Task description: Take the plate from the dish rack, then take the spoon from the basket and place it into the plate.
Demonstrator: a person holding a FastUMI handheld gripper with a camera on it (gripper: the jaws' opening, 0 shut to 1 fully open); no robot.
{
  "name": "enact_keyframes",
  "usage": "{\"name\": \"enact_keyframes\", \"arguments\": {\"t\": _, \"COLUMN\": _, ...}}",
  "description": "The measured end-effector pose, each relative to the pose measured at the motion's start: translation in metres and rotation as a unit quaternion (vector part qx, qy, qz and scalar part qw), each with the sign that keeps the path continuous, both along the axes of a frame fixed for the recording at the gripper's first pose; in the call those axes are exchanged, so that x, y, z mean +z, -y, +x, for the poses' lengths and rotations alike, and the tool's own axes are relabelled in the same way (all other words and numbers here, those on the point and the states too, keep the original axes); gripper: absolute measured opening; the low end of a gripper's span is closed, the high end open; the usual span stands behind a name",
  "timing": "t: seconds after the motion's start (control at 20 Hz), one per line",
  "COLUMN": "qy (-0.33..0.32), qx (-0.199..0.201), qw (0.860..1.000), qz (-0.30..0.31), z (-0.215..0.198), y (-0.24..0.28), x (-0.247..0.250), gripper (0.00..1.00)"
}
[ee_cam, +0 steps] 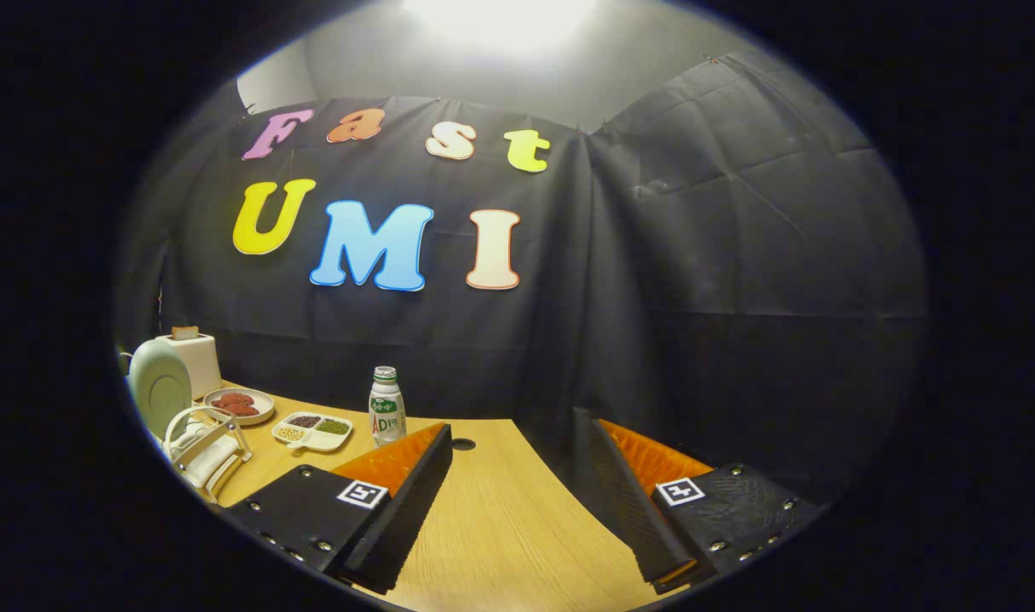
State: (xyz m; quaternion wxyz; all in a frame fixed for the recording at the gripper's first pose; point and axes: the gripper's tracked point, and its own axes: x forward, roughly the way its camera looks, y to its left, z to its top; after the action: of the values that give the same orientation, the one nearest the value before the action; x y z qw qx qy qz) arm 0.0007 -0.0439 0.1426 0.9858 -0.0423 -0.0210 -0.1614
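My gripper (517, 463) is held above the wooden table (500, 518), open, with nothing between its fingers. Far off to the left of the left finger stands a white wire dish rack (205, 446) with a pale green plate (159, 382) upright in it. No spoon or basket can be made out from here.
A white bottle with a green cap (386, 406) stands just beyond the left finger. Left of it lie a divided white dish of beans (312, 430) and a small bowl of red food (239, 405). A white toaster (193, 357) sits behind the rack. A small round hole (463, 444) marks the tabletop.
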Motion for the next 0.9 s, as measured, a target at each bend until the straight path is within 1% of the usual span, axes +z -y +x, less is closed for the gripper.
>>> {"name": "enact_keyframes", "arguments": {"t": 0.15, "qy": -0.015, "qx": -0.007, "qw": 1.000, "qz": 0.004, "z": -0.026, "y": -0.028, "x": 0.016, "gripper": 0.99}}
{"name": "enact_keyframes", "arguments": {"t": 0.3, "qy": -0.019, "qx": 0.005, "qw": 1.000, "qz": 0.009, "z": -0.040, "y": -0.072, "x": 0.036, "gripper": 0.99}}
{"name": "enact_keyframes", "arguments": {"t": 0.6, "qy": -0.015, "qx": 0.065, "qw": 0.998, "qz": 0.021, "z": -0.038, "y": -0.174, "x": 0.068, "gripper": 0.99}}
{"name": "enact_keyframes", "arguments": {"t": 0.9, "qy": -0.023, "qx": 0.140, "qw": 0.989, "qz": 0.031, "z": -0.029, "y": -0.269, "x": 0.080, "gripper": 0.99}}
